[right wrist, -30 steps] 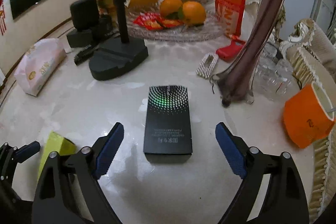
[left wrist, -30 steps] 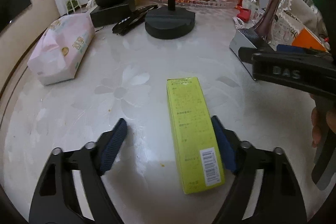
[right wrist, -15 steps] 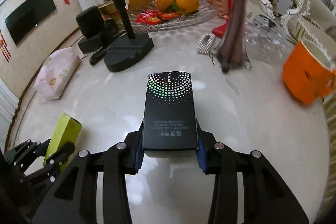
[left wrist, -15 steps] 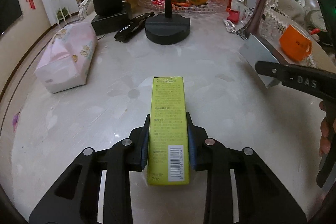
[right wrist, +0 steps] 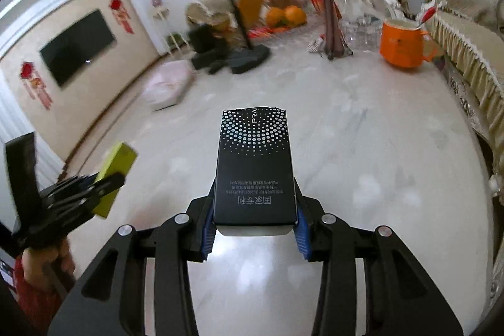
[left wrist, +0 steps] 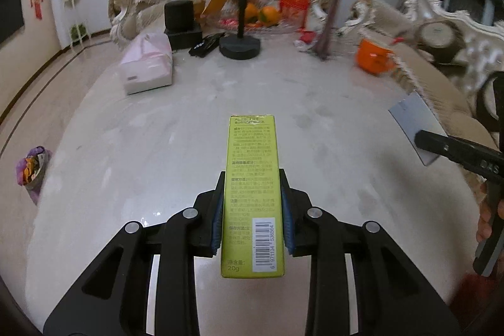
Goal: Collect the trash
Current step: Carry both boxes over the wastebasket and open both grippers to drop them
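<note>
Along the left wrist view's right edge, the right tool (left wrist: pixel 453 153) is cut off, and only a grey corner of its box shows. Nearer, the left tool (left wrist: pixel 252 216) is clamped on a yellow-green box (left wrist: pixel 252 175), held above the pale marble surface (left wrist: pixel 141 153). Far objects blur: a pink tissue pack (left wrist: pixel 148 68), a black stand (left wrist: pixel 241 44), an orange mug (left wrist: pixel 373 57). At far left a trash bag (left wrist: pixel 31 172) sits below the surface edge, its contents unclear.

From the right wrist view, the right tool (right wrist: pixel 253 225) is closed on a black dotted box (right wrist: pixel 255 166), lifted off the surface. At left the left tool, smeared, grips the yellow-green box, a hand (right wrist: pixel 44 260) partly cut off beneath. A wall television (right wrist: pixel 77 46) and ornate sofas ring the room.
</note>
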Demonstrator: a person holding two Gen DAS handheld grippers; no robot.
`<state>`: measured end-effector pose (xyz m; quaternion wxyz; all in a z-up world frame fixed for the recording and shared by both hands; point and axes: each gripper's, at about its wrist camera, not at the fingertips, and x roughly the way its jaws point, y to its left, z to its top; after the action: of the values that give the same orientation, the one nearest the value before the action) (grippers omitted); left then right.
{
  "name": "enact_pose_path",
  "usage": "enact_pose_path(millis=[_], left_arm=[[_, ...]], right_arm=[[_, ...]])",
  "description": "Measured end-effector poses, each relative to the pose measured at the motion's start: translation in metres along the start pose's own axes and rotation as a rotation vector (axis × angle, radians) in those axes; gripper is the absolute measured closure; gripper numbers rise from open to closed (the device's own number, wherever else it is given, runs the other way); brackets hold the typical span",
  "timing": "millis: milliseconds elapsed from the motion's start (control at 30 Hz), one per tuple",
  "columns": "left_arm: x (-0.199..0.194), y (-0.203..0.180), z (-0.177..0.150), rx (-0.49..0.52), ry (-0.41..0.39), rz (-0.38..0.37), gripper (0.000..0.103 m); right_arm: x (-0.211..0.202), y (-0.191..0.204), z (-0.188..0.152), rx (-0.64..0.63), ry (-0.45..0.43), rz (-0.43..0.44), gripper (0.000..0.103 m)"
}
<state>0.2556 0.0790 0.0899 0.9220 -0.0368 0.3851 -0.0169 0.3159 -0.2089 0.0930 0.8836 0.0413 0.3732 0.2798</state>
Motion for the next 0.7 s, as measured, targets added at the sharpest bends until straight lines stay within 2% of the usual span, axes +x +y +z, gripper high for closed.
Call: enact_pose_path(millis=[200, 333, 433, 533, 700], left_arm=[[-0.093, -0.030, -0.080, 0.088, -0.035, -0.081, 0.073], [-0.128, -0.051, -0.156, 0.121, 0.020, -0.145, 0.073], [-0.130, -0.063, -0.203, 0.132, 0.079, -0.151, 0.073], [-0.108, -0.070, -0.253, 0.112, 0.197, -0.167, 0.073], [-0.060, -0.081, -0.299, 0.130, 0.337, -0.151, 0.073]], right_arm=[[-0.093, 0.053, -0.096, -0.023, -0.028, 0.100, 0.064], [-0.122, 0.084, -0.162, -0.033, 0.013, 0.164, 0.064], [-0.124, 0.098, -0.211, -0.009, 0.075, 0.167, 0.064], [-0.103, 0.098, -0.244, 0.017, 0.151, 0.122, 0.064], [-0.051, 0.091, -0.281, 0.016, 0.278, 0.016, 0.064]])
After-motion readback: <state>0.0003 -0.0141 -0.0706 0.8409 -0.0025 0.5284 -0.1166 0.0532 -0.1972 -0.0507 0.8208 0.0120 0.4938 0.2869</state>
